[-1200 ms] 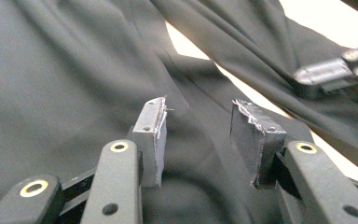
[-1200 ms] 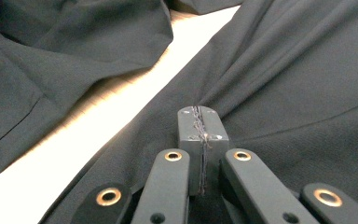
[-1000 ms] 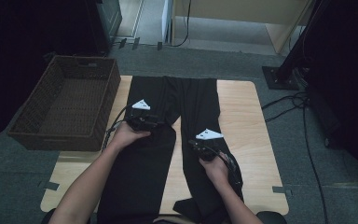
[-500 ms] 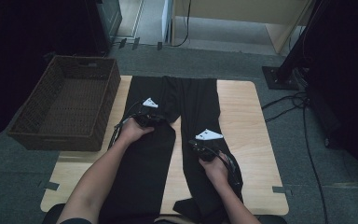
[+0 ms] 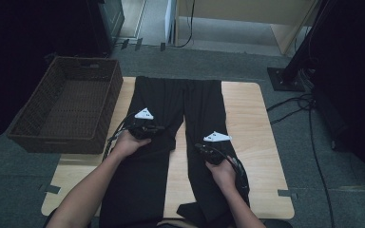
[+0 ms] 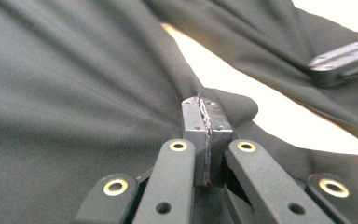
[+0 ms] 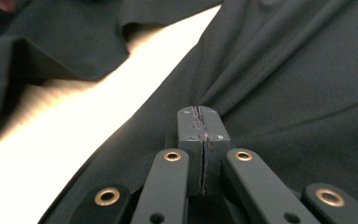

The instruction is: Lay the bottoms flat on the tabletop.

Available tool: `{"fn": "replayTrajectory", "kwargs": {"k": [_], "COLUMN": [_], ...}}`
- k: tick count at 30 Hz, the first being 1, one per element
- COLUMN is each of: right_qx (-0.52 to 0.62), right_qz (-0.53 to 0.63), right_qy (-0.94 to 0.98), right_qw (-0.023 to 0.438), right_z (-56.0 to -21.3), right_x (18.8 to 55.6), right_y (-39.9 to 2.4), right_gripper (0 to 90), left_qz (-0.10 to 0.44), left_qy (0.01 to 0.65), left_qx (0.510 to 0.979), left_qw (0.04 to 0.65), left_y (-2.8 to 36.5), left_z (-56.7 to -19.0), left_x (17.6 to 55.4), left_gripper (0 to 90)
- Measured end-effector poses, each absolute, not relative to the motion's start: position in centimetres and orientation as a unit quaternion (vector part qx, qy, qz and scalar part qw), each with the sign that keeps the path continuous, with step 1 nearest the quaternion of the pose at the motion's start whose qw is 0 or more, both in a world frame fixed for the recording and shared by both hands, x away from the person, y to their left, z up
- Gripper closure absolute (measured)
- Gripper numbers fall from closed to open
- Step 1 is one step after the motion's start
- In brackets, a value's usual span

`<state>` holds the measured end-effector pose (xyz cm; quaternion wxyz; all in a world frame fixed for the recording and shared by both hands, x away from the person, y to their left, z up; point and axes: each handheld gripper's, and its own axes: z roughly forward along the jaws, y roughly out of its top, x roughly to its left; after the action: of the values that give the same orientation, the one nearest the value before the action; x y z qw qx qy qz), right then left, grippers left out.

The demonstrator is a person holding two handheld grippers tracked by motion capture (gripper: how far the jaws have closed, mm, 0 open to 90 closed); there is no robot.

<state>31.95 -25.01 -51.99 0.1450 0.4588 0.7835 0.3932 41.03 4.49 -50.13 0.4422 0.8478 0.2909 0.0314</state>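
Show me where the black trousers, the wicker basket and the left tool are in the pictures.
black trousers [image 5: 204, 102]: high view, upper part of the right leg.
wicker basket [image 5: 57, 141]: high view, its near wall.
left tool [image 6: 205, 122]: left gripper view, the closed tips pinching cloth.

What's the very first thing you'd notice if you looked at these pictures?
A pair of black fabric trousers lies spread flat along the pale wooden table, legs toward the person. The left gripper and the right gripper each pinch a fold of that cloth, jaws shut. An empty dark brown woven basket sits just off the table's left edge.
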Motion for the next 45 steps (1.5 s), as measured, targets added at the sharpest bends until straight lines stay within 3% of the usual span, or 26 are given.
{"fn": "replayTrajectory", "kwargs": {"k": [2, 4, 9, 12, 15, 21, 25, 32, 41, 42, 45], "right_qx": [0.458, 0.464, 0.47, 0.485, 0.482, 0.488, 0.486, 0.49, 0.483, 0.486, 0.48], "right_qz": [0.391, 0.395, 0.413, 0.409, 0.419, 0.406, 0.384, 0.392, 0.368, 0.368, 0.374], "right_qy": [0.784, 0.778, 0.763, 0.761, 0.755, 0.753, 0.759, 0.753, 0.768, 0.765, 0.767], "right_qw": [0.149, 0.154, 0.163, 0.135, 0.152, 0.173, 0.201, 0.2, 0.206, 0.206, 0.205], "right_z": [-52.0, -52.0, -52.1, -52.0, -51.9, -51.2, -51.2, -51.2, -52.1, -52.1, -52.1], "right_x": [31.9, 32.3, 33.3, 34.3, 34.8, 38.1, 40.2, 43.2, 44.1, 44.1, 43.6], "right_y": [-25.1, -25.4, -26.0, -26.4, -26.5, -26.3, -25.7, -24.4, -23.4, -23.4, -23.5], "right_gripper": [88.2, 79.3, 70.4, 66.3, 65.7, 53.9, 50.8, 47.6, 51.3, 55.8, 83.2], "left_qz": [0.032, 0.029, 0.014, -0.009, -0.005, -0.002, -0.002, -0.01, -0.018, -0.019, -0.02], "left_qy": [0.288, 0.292, 0.287, 0.284, 0.28, 0.281, 0.273, 0.263, 0.274, 0.275, 0.277], "left_qx": [0.849, 0.848, 0.851, 0.855, 0.854, 0.852, 0.855, 0.857, 0.861, 0.862, 0.863], "left_qw": [0.441, 0.442, 0.44, 0.434, 0.439, 0.442, 0.441, 0.442, 0.429, 0.426, 0.422], "left_y": [4.5, 4.5, 4.5, 4.6, 4.6, 4.7, 4.8, 4.9, 4.9, 4.9, 4.8], "left_z": [-50.1, -50.4, -51.1, -51.3, -51.2, -51.3, -51.3, -51.4, -51.9, -51.9, -52.0], "left_x": [40.8, 40.1, 39.2, 38.9, 38.4, 37.2, 36.2, 34.7, 34.2, 34.2, 34.3], "left_gripper": [90.0, 90.0, 90.0, 90.0, 90.0, 90.0, 90.0, 90.0, 90.0, 90.0, 89.3]}}
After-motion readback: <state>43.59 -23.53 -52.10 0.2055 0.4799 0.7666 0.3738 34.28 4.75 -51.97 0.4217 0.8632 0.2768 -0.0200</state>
